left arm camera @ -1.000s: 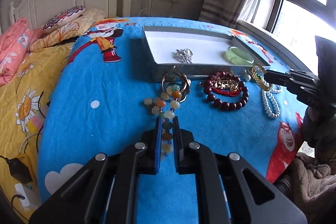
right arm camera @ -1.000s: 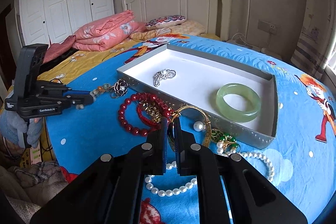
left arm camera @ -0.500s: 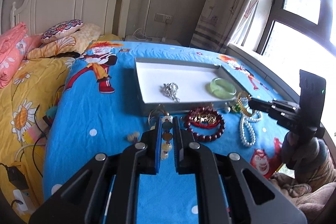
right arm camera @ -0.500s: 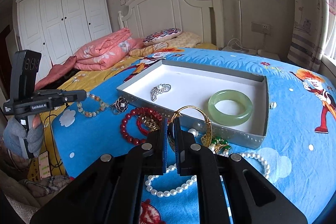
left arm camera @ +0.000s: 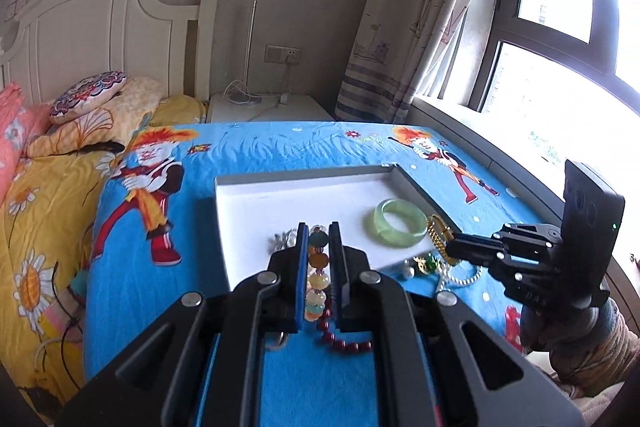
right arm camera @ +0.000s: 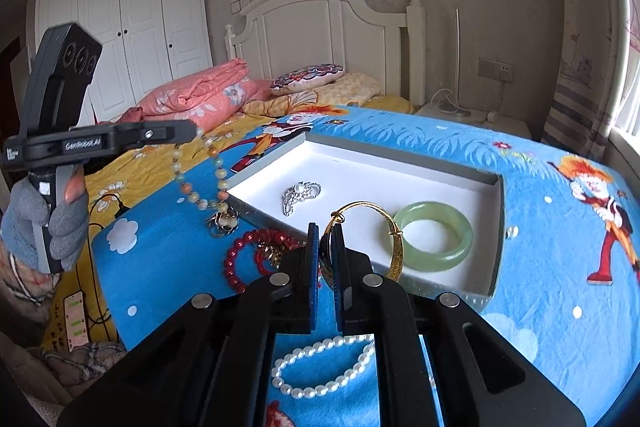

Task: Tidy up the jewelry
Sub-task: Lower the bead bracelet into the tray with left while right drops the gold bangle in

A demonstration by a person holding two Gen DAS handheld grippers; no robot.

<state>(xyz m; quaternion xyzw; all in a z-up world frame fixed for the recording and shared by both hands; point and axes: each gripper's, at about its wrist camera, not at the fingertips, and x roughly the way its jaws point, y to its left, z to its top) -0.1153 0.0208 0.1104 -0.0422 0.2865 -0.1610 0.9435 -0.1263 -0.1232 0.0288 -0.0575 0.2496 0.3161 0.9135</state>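
Note:
My left gripper (left arm camera: 319, 227) is shut on a bracelet of mixed coloured beads (left arm camera: 318, 261). In the right wrist view that bracelet (right arm camera: 218, 173) hangs as a loop from the left gripper (right arm camera: 196, 133), above the blue bedspread. My right gripper (right arm camera: 325, 227) is shut on a gold bangle (right arm camera: 360, 209), held up at the near edge of the white tray (right arm camera: 440, 163). Inside the tray lie a green jade bangle (right arm camera: 434, 241) and a silver brooch (right arm camera: 300, 193). The left wrist view shows the right gripper (left arm camera: 452, 247) with the gold bangle (left arm camera: 438, 233) beside the tray (left arm camera: 256, 211).
A red bead bracelet (right arm camera: 240, 259), a pearl strand (right arm camera: 320, 367) and a small metal flower piece (right arm camera: 220, 227) lie on the bedspread near the tray. Pillows (right arm camera: 308, 77) and a folded pink quilt (right arm camera: 200, 95) sit by the headboard. A phone (right arm camera: 76, 319) lies at the bed's left edge.
My left gripper has risen and lifted the coloured bead bracelet off the bedspread, towards the tray. The right gripper keeps its hold on the gold bangle and has barely shifted.

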